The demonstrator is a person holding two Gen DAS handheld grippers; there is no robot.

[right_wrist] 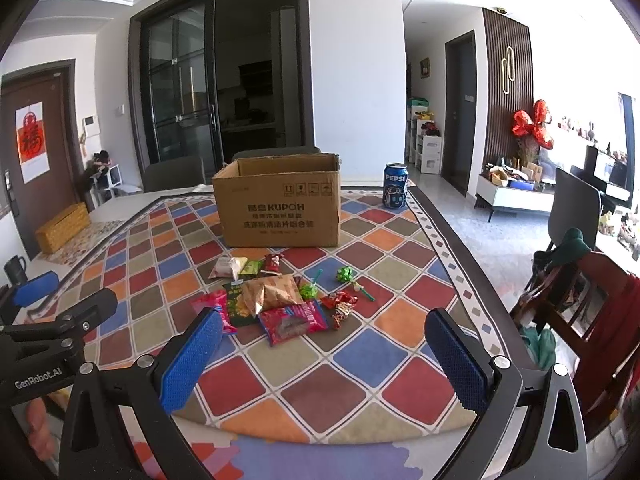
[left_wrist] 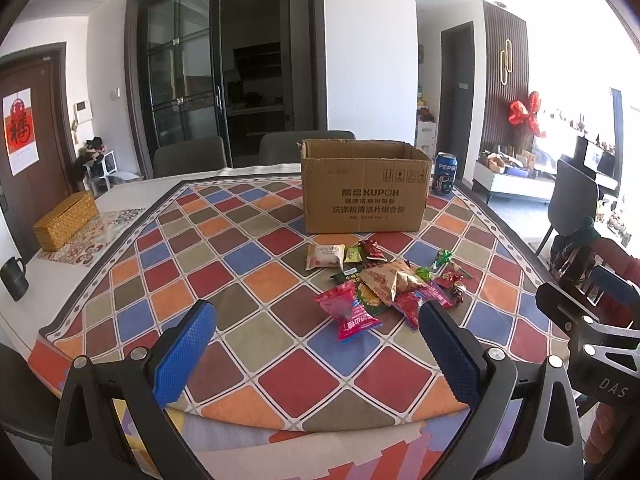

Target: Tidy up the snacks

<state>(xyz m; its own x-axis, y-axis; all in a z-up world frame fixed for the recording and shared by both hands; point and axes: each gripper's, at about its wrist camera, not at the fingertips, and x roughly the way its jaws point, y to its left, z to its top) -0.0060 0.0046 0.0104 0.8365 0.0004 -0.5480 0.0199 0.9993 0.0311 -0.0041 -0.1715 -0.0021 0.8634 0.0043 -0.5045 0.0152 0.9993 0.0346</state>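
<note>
I'm holding my left gripper (left_wrist: 316, 344) and right gripper (right_wrist: 322, 346) wide apart, gripping nothing, above the checkered tablecloth (left_wrist: 248, 248). The snack packets (right_wrist: 280, 300) are lying heaped just before the open cardboard box (right_wrist: 280, 204) (a Pepsi can (right_wrist: 395, 186) is standing beside it).

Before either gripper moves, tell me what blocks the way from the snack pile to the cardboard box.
Nothing visible does. The snack pile lies on bare tablecloth just in front of the open-topped cardboard box. The Pepsi can stands off to the box's right.

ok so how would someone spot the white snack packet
Find the open cardboard box on the checked tablecloth. Just before its front left corner lies the white Denmas packet, the only pale wrapper, at the far left edge of the pile.
</note>
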